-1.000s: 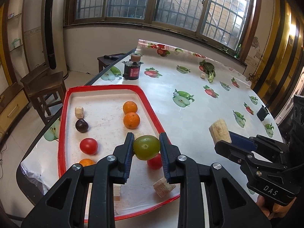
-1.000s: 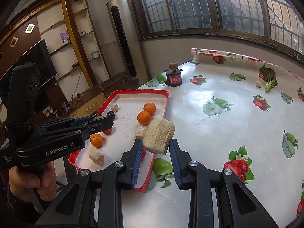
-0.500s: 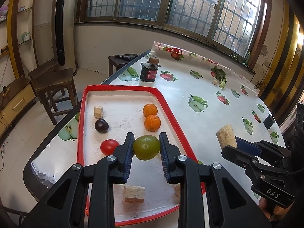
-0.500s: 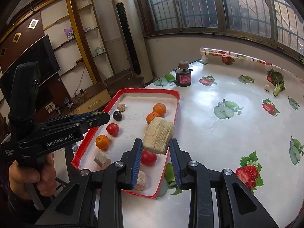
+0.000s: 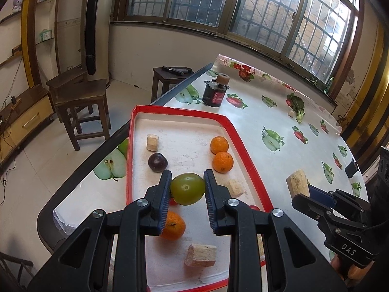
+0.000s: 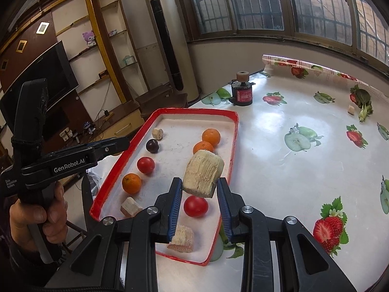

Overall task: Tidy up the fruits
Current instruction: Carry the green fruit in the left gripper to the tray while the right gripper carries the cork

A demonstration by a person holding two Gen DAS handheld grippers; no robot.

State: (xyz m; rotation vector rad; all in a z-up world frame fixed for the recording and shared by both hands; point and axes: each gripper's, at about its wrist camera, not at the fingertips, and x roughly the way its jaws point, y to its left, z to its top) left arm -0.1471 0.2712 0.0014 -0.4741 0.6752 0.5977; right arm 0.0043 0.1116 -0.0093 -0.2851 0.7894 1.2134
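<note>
Over the tray's near end, our left gripper clamps a green fruit; our right gripper grips a pale chunk above its right rim

Count by kind, both wrist views taken together:

Oranges — three: two touching at the tray's upper right, one at lower left.
Red tomatoes — two.
Dark plum — one.
Green fruit — one, centre of the left view.
Pale cut chunks — six: four in the tray, one held at centre, one at far right on the table.
Red tray — one.
</note>
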